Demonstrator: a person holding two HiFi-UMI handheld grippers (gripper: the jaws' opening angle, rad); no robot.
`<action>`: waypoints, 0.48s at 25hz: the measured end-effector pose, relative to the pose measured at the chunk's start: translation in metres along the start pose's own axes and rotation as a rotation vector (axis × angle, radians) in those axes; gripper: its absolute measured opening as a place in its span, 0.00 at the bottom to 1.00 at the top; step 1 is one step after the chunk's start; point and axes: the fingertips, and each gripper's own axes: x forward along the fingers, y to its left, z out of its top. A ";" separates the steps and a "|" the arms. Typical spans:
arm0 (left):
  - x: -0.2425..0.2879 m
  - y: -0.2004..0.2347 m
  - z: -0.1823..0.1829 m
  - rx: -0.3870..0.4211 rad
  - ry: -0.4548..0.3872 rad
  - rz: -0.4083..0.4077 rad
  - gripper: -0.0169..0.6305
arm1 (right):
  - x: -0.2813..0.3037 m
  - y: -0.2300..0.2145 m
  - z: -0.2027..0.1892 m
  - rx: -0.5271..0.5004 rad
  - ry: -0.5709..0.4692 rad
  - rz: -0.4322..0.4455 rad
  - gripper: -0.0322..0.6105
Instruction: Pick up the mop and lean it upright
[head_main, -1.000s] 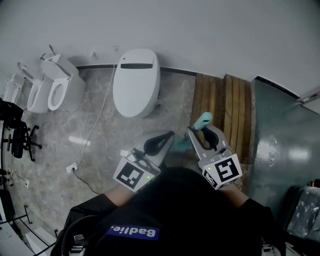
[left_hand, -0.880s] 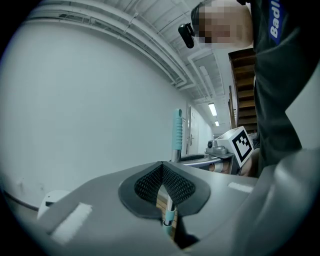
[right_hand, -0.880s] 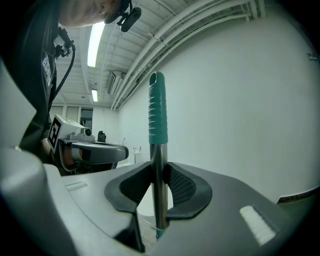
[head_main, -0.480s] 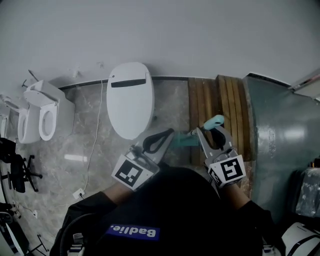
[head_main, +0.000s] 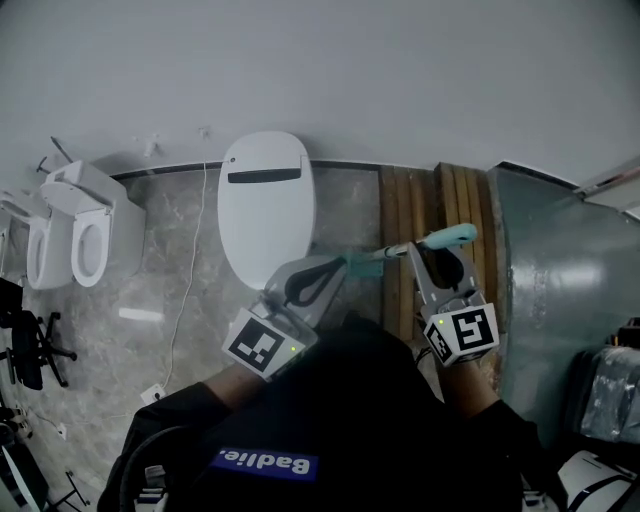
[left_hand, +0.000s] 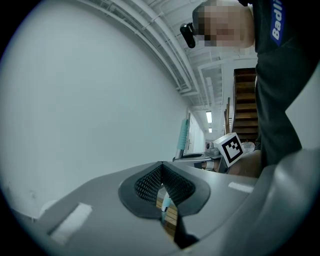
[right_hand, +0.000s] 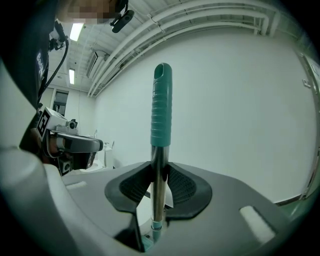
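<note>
The mop (head_main: 448, 237) has been carried rightward with both grippers, its teal handle now over the right edge of the wooden slats (head_main: 400, 200). The right gripper (right_hand: 159, 186) is clamped on the steel shaft just under the handle; the left gripper (head_main: 333, 268) is closed lower down it. Leaned too shallowly on the smooth wall (head_main: 350, 80), the mop could slide down; the polished shaft could also slip through the pads

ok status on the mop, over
Right gripper clamped on the mop, under its teal grip. Left gripper shut on it lower down. Not leaned yet; toilet just ahead.
</note>
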 end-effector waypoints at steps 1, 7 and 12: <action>0.000 0.005 0.000 -0.002 -0.003 0.005 0.05 | 0.006 -0.002 0.001 -0.002 -0.001 0.003 0.22; 0.002 0.036 0.000 0.001 -0.006 0.057 0.05 | 0.045 -0.014 -0.001 -0.004 -0.002 0.030 0.22; 0.029 0.063 0.005 0.012 -0.003 0.097 0.05 | 0.082 -0.040 -0.002 0.020 0.003 0.065 0.21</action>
